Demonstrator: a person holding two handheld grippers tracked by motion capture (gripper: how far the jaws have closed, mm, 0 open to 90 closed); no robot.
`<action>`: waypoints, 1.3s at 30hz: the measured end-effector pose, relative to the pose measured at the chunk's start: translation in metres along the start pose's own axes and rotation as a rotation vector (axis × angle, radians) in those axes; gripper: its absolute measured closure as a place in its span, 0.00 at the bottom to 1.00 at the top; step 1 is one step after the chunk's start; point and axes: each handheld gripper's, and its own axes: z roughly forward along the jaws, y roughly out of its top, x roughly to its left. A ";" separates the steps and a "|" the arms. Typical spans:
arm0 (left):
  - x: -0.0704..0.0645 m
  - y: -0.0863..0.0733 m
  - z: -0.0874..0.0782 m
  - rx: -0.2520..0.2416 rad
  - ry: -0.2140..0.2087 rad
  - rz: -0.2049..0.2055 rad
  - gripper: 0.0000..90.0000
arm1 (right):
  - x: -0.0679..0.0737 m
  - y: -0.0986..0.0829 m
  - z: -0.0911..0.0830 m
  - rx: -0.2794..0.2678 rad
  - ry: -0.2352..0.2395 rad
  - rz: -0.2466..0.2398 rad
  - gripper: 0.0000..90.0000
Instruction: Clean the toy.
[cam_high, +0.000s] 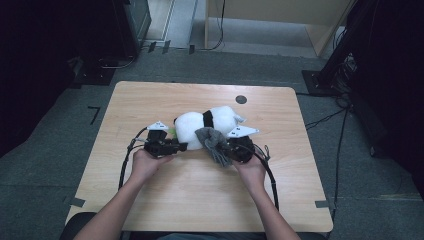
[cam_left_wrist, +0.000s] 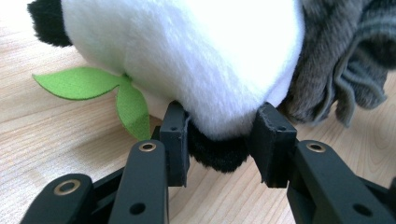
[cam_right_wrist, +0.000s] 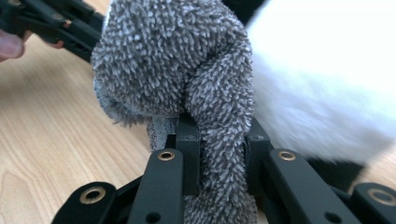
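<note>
Grey cloth pinched in right claw; left claw clamps plush panda black foot, on wooden surface.

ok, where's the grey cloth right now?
In the high view the grey cloth hangs mid-table against the near side of the plush panda, pinched in the right gripper; the left gripper grips the panda.

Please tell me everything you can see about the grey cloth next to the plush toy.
The grey cloth looks like fuzzy looped microfibre, bunched into a crumpled lump with a fringed edge hanging loose. It lies on the wooden table, pressed against the white side of the plush panda. A twisted fold of it runs down between the jaws of the right gripper, which are shut on it. The left gripper holds the panda, not the cloth.
</note>
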 end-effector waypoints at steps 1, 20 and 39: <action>0.000 0.000 0.000 0.001 -0.001 -0.002 0.68 | -0.002 0.000 -0.002 -0.003 -0.007 0.002 0.83; 0.000 -0.001 0.001 -0.006 -0.004 -0.005 0.69 | -0.051 -0.012 -0.029 -0.077 -0.073 0.215 0.83; 0.001 -0.002 0.001 -0.002 0.004 -0.005 0.69 | -0.074 -0.040 -0.004 0.089 -0.077 0.382 0.84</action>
